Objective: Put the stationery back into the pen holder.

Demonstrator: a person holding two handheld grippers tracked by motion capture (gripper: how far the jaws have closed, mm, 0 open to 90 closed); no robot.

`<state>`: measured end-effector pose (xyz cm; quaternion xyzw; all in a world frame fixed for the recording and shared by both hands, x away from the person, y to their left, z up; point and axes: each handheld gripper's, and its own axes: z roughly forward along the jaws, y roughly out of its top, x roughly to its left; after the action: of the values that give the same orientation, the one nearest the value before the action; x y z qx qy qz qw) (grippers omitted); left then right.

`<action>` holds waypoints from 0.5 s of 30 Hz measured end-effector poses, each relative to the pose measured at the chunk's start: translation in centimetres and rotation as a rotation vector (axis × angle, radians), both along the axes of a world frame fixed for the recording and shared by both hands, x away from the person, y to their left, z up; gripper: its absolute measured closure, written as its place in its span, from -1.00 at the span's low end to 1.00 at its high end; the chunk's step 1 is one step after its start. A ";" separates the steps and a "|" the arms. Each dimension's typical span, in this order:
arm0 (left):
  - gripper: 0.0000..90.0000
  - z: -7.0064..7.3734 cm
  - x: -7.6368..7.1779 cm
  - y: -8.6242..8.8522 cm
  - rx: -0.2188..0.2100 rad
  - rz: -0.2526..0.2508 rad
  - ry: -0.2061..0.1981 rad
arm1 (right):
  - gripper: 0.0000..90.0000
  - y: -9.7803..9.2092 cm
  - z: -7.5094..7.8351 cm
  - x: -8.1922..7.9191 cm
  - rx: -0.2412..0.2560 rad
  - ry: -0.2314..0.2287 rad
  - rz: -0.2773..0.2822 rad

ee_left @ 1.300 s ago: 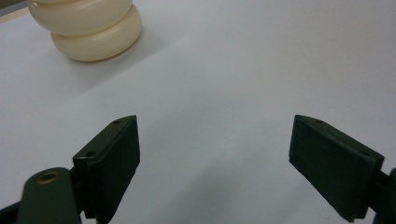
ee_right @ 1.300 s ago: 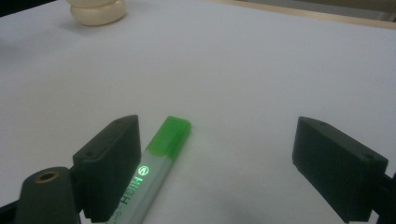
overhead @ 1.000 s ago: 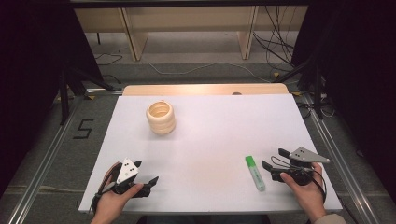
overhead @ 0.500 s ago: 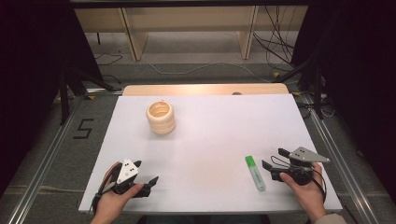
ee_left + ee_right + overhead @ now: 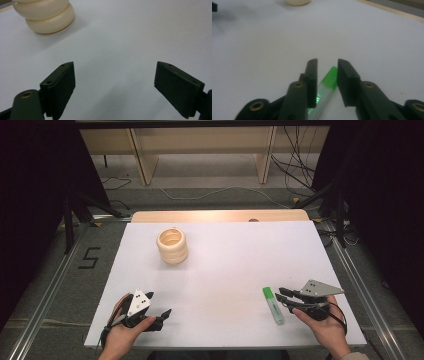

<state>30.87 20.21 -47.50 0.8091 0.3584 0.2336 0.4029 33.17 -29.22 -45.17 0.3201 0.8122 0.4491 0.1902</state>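
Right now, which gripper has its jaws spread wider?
The left gripper: jaws wide apart over bare table. The right gripper leaves a narrow gap above the green highlighter.

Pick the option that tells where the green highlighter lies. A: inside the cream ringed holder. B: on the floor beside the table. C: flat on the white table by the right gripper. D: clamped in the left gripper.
C: the green highlighter lies flat on the white table just beside the right gripper, far from the cream ringed holder; the right gripper view shows it beneath the jaws.
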 end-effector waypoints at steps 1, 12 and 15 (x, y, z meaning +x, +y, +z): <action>-0.62 0.0 0.0 0.0 0.005 0.000 -0.001 | 0.74 0.3 0.1 -0.1 -0.022 0.004 0.025; -0.61 -0.1 0.1 -0.1 0.005 -0.003 0.006 | 1.00 2.9 -1.0 -0.6 -0.212 0.154 0.149; -0.61 -0.1 0.1 -0.2 0.007 -0.003 0.004 | 1.00 3.2 -1.4 -0.9 -0.244 0.179 0.155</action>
<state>30.93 20.04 -47.64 0.8116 0.3572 0.2327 0.3994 32.30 -26.02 -46.61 0.2696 0.8966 0.3303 0.1195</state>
